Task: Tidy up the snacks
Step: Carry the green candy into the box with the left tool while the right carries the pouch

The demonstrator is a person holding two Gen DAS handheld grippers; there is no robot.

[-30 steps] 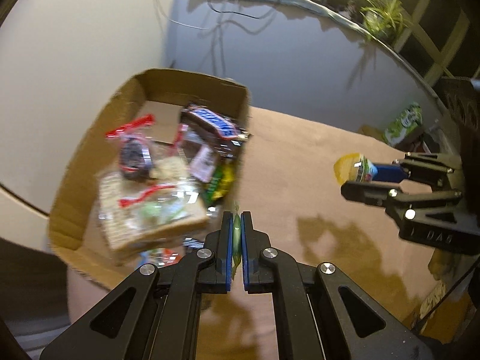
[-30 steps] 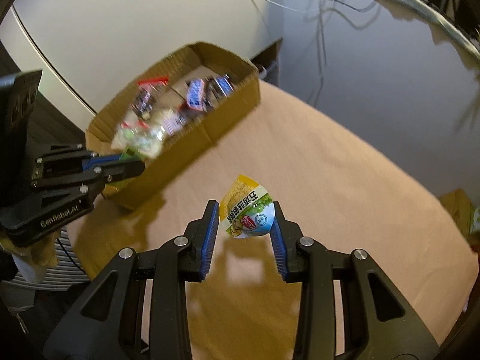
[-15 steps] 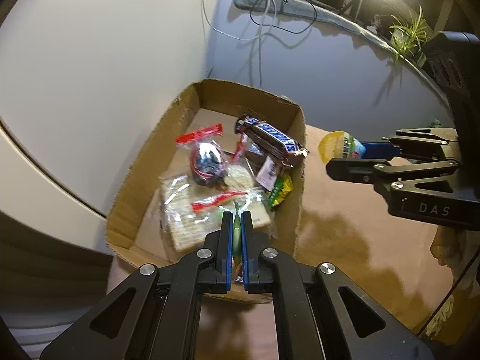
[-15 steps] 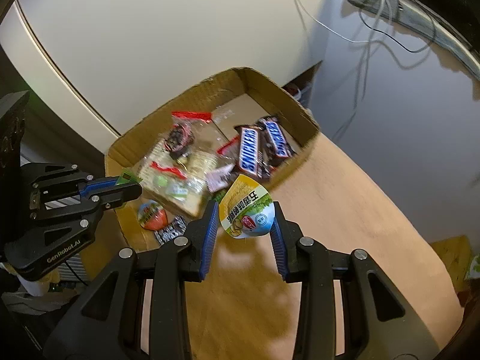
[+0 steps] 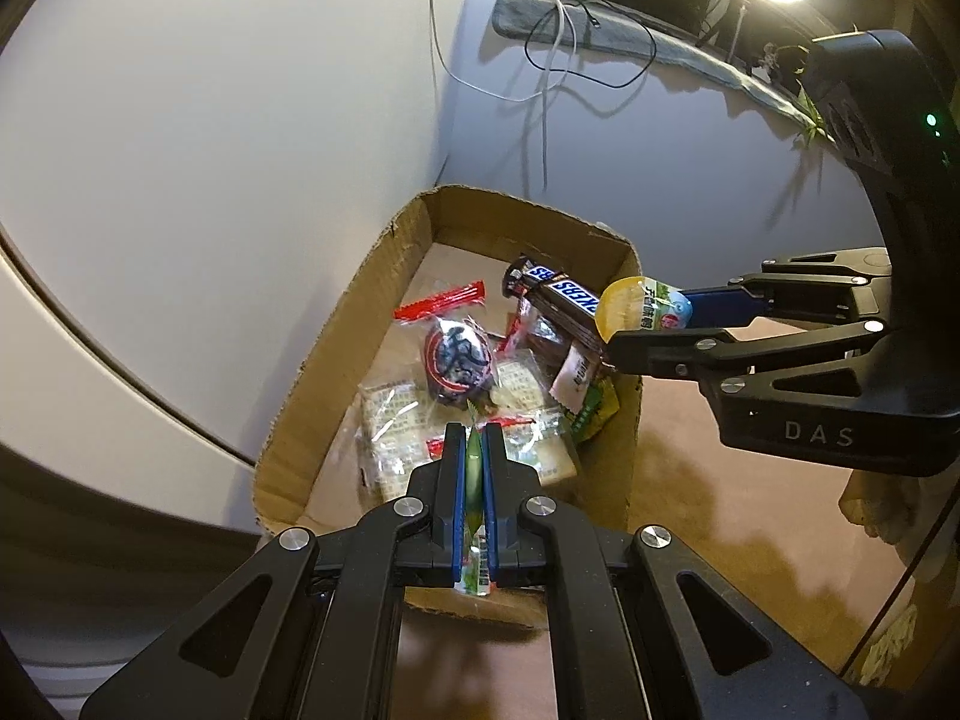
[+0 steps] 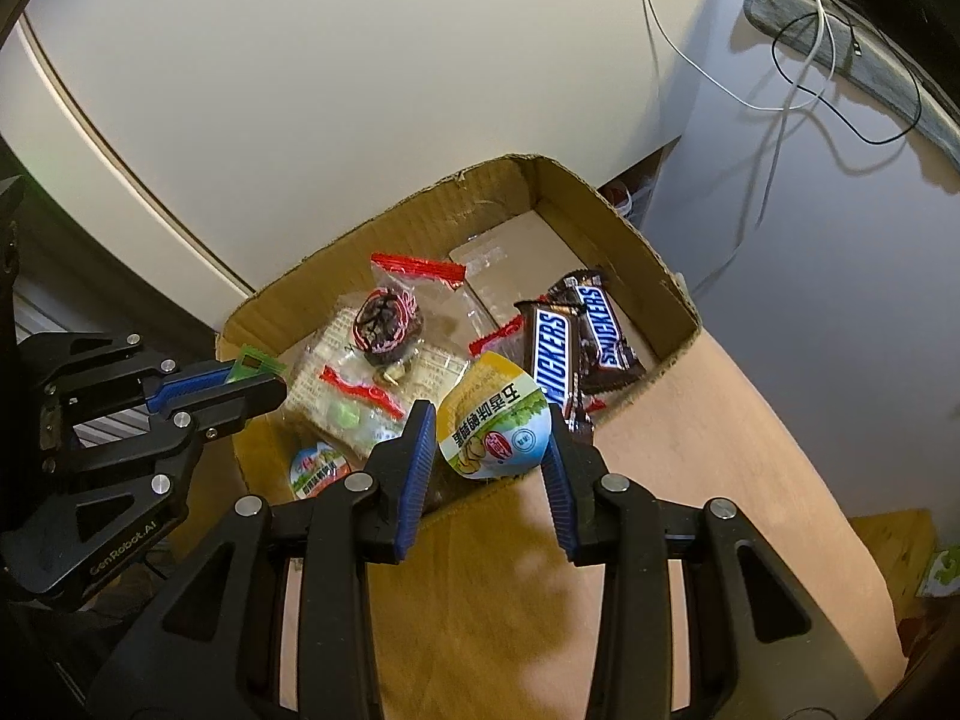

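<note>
Both claws have been carried over the open brown cardboard box (image 6: 624, 222), the right claw (image 6: 487, 444) clamped on a round foil-lidded jelly cup (image 6: 493, 420), the left claw (image 5: 474, 483) pinched on a thin green sachet (image 5: 474, 468), so release seems next.

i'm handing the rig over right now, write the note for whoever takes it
Left gripper: jaws shut on a thin green packet, over the near end of the cardboard box.
Right gripper: jaws shut on a round jelly cup, above the box's table-side wall.
Done: Snickers bars, cracker packs and red-sealed bags already lie in the box.
Left: release both held snacks into the box.
</note>
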